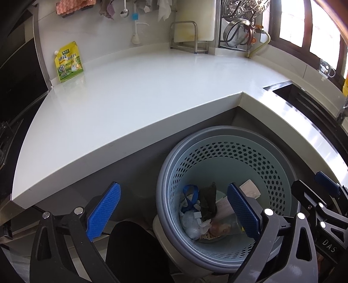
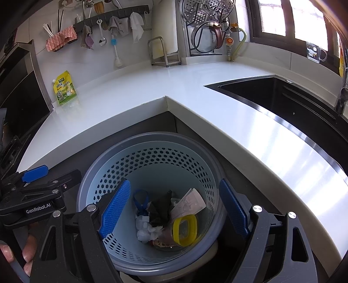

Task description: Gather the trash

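A round perforated light-blue bin (image 1: 228,148) with a grey rim stands on the floor below the corner of the white counter; it also shows in the right wrist view (image 2: 152,159). Inside lie crumpled white paper (image 2: 144,230), a blue strap (image 2: 141,202), black scraps, a pink wrapper (image 2: 191,202) and a jar with a yellow rim (image 2: 184,228). My left gripper (image 1: 174,211) is open and empty above the bin's left rim. My right gripper (image 2: 174,209) is open and empty over the bin's mouth. A yellow-green pouch (image 1: 68,62) leans against the back wall on the counter, seen also in the right wrist view (image 2: 63,88).
The white L-shaped counter (image 1: 141,91) wraps around the bin. A black sink (image 2: 293,100) is set in its right arm. A metal rack (image 1: 188,37), steamer and pot lids stand at the back corner. Cloths and utensils hang on the wall rail (image 2: 113,17). A dark appliance stands at the left.
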The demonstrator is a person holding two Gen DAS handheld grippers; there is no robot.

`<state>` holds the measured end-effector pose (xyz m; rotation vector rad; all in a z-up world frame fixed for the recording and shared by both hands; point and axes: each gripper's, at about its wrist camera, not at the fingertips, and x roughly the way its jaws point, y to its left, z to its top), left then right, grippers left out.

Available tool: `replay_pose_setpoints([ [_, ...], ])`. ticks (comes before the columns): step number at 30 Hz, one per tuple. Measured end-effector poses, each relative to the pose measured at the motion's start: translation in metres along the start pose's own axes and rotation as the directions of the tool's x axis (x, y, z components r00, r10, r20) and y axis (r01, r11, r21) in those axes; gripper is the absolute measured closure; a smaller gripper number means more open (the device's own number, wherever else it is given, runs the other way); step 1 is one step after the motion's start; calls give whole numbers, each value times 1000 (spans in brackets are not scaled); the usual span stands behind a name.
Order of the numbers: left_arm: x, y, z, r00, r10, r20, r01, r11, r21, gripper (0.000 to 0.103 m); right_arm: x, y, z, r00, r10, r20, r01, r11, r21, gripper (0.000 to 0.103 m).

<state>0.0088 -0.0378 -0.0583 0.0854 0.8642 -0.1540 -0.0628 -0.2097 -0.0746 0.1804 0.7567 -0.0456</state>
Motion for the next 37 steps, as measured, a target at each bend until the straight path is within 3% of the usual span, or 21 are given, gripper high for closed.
replay_pose_setpoints([
  [10, 2, 3, 0, 999, 48, -5, -48, 999, -7, 6, 0, 0, 0, 1000, -1, -1, 1, 1000, -2, 23],
  [37, 11, 3, -3, 998, 44, -38, -45, 999, -6, 6, 4, 2, -4, 1000, -3, -8, 3, 1000, 2, 23],
])
